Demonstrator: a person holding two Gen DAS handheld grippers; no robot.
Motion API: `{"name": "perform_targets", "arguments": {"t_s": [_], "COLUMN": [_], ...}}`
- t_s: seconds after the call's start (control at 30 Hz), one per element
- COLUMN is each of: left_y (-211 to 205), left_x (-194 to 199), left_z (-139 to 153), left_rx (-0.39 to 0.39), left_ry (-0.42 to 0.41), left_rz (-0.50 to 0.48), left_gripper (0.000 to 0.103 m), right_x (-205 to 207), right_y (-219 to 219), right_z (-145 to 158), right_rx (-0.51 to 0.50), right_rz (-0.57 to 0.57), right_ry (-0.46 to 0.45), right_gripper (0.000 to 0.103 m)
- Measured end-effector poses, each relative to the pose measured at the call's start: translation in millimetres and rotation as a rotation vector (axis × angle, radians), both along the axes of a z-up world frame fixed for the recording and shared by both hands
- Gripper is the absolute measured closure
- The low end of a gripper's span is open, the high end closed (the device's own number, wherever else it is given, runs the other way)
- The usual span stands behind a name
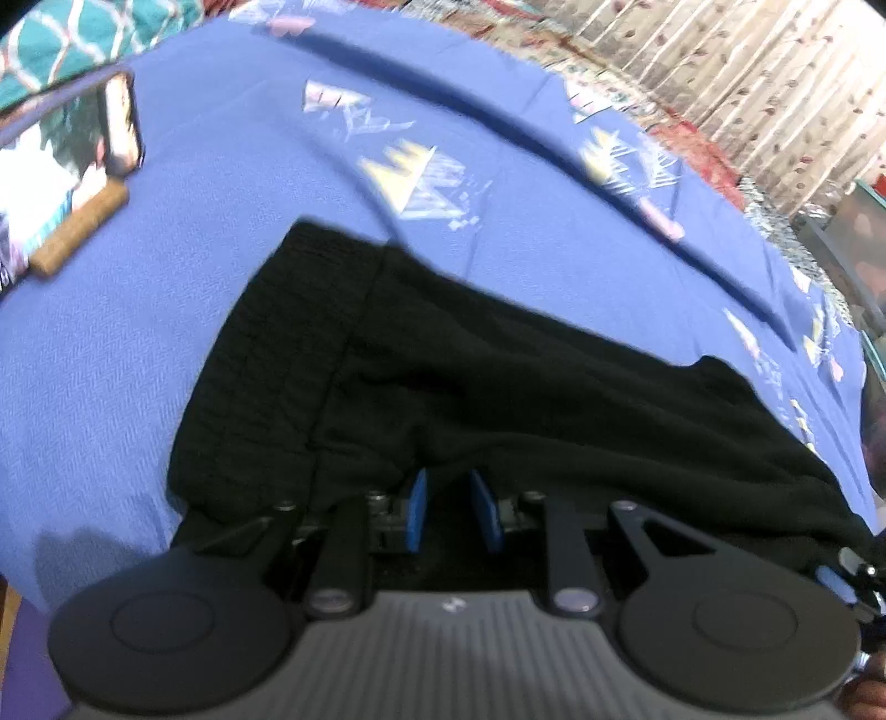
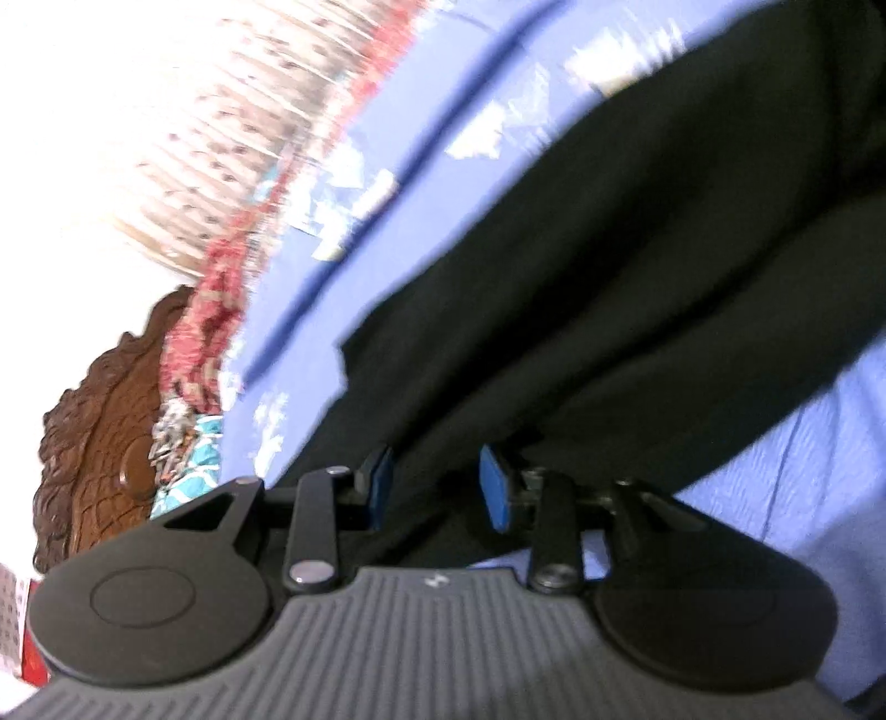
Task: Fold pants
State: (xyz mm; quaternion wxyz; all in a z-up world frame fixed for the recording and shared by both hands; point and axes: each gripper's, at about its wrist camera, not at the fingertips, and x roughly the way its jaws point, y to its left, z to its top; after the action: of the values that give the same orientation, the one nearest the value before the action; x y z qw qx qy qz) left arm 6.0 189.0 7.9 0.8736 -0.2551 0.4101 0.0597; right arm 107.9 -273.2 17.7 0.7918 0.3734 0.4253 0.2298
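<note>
While black pants [image 1: 498, 387] lie on a blue sheet [image 1: 166, 332], L gripper [image 1: 454, 512] clamps their edge. R gripper [image 2: 437, 487] grips cloth too.

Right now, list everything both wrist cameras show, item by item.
black fabric pants: one, black, spread on the bedspread, its near edge between both grippers' pads.
blue patterned bedspread: one, blue with pale triangle prints, under the pants.
phone on a cork stand: one, dark frame, far left on the bedspread.
teal patterned cloth: one, teal and white, top left.
carved wooden headboard: one, brown, left in the right wrist view.
left gripper: one, black with blue pads, closed on the pants.
right gripper: one, same colours, closed on the pants.
</note>
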Motion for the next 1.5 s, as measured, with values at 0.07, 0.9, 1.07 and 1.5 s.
{"name": "perform_targets", "arguments": {"t_s": [0.07,0.9,1.07,1.5], "left_y": [-5.0,-150.9,-148.5,-124.2], "left_x": [-7.4,56.3,62.1,58.8], "left_z": [17.5,1.5,-3.9,-6.1], "left_rx": [0.041,0.038,0.013,-0.047], "left_ry": [-0.058,0.063,0.078,0.048], "left_rz": [-0.006,-0.373,-0.348,-0.345], "left_gripper": [0.068,0.056,0.054,0.077], "right_x": [-9.9,-6.9,49.5,109.2], "right_y": [-9.0,-217.5,-201.1,-201.0], "right_z": [13.4,57.2,71.6,51.3], "right_rx": [-0.014,-0.423,-0.431,-0.622], "right_rz": [0.009,-0.535,-0.532,-0.64], "right_ry": [-0.041,-0.128,-0.07,0.118], "right_gripper": [0.065,0.059,0.048,0.091]}}
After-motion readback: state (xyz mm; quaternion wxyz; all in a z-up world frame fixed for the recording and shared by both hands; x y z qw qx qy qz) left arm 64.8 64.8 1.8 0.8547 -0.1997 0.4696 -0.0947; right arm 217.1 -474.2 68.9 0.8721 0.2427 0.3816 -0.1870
